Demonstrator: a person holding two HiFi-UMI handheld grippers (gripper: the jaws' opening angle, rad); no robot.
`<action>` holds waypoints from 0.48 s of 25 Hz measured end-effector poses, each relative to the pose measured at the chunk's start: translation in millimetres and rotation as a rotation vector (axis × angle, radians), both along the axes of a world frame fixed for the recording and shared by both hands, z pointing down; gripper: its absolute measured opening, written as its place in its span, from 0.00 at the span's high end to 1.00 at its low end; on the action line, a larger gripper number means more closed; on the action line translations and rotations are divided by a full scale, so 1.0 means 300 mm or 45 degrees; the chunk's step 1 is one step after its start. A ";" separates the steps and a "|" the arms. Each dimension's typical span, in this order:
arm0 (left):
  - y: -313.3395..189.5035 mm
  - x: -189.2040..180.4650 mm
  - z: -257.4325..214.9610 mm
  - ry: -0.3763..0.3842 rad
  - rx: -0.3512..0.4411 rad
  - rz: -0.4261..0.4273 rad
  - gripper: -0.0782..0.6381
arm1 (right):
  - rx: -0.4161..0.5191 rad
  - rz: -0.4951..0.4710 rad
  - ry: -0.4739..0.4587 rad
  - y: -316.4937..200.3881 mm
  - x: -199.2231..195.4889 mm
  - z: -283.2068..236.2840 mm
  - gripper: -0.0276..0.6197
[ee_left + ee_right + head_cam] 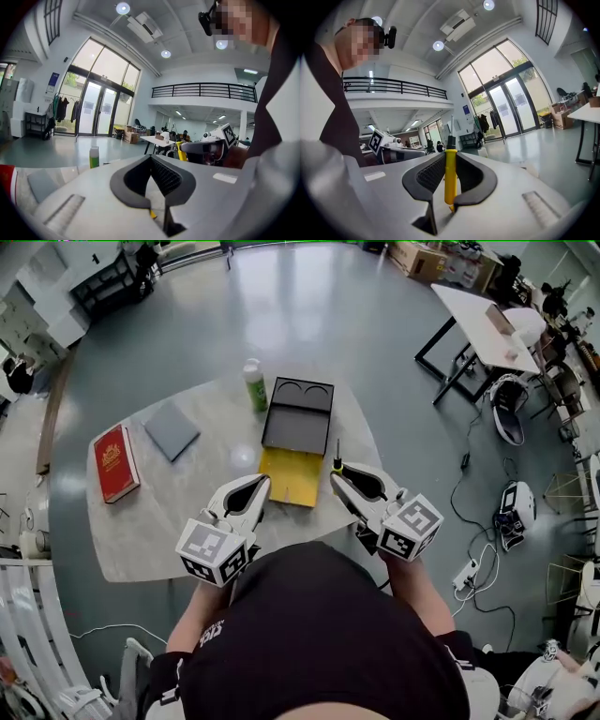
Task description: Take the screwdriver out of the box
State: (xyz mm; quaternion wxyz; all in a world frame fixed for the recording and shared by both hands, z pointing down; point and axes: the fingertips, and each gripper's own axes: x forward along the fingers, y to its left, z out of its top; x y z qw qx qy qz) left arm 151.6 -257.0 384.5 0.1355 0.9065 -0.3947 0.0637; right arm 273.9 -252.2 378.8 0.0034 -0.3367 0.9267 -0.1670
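Observation:
My right gripper (338,474) is shut on the screwdriver (337,461), whose yellow handle (450,180) stands upright between the pads with the dark shaft pointing up. It hangs above the table, just right of the open box (298,414). The box has a black tray at the back and a yellow part (292,476) nearer me. My left gripper (260,486) hovers at the yellow part's left edge, its fingertips together and nothing held. In the left gripper view the pads (165,177) meet at the far tip.
On the pale table (159,521) stand a green bottle (255,384) behind the box, a grey pad (172,430) and a red book (116,461) at the left. A white desk (487,324) and cables on the floor lie to the right.

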 end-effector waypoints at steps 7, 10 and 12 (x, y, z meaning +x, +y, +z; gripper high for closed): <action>0.015 -0.058 -0.092 -0.021 0.076 -0.047 0.89 | 0.121 -0.002 -0.037 0.035 0.004 -0.137 0.83; 0.022 -0.066 -0.101 -0.025 0.080 -0.052 0.89 | 0.146 -0.005 -0.048 0.053 0.005 -0.163 0.83; 0.024 -0.065 -0.107 -0.027 0.087 -0.049 0.89 | 0.160 -0.006 -0.036 0.056 0.004 -0.166 0.83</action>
